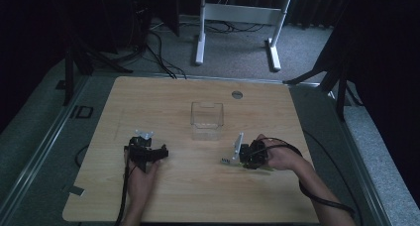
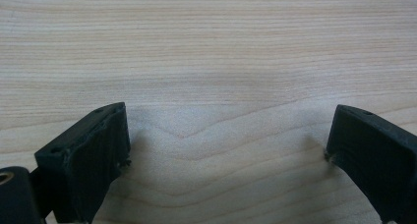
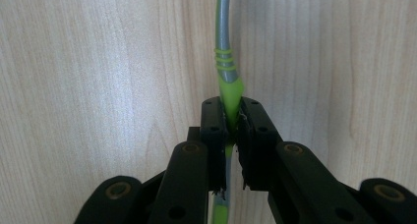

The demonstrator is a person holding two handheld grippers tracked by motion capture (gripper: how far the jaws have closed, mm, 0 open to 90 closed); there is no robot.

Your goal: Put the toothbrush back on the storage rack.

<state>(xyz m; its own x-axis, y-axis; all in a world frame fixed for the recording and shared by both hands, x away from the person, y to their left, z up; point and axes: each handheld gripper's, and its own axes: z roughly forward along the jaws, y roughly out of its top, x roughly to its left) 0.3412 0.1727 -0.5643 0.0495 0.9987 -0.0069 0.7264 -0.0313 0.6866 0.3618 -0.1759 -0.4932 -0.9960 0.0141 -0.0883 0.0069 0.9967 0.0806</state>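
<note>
My right gripper [image 3: 231,113] is shut on a slim grey and green handle [image 3: 223,47], which runs from between its pads out over the wood. It may be a toothbrush; its far end is out of frame. In the high view this gripper [image 1: 237,157] lies at the table's right of centre, pointing left, and a pale bit of the handle [image 1: 225,160] pokes out. My left gripper [image 1: 148,154] rests at the left on the table, a hand holding it. Its jaws [image 2: 226,135] stand wide open over bare wood. A clear plastic box [image 1: 207,121] stands mid-table between and beyond both grippers.
The wooden table [image 1: 198,191] has a round grey cap [image 1: 237,94] near its far edge. Black cables trail from both grippers toward the front edge. A white desk frame [image 1: 237,18] stands on the carpet beyond the table.
</note>
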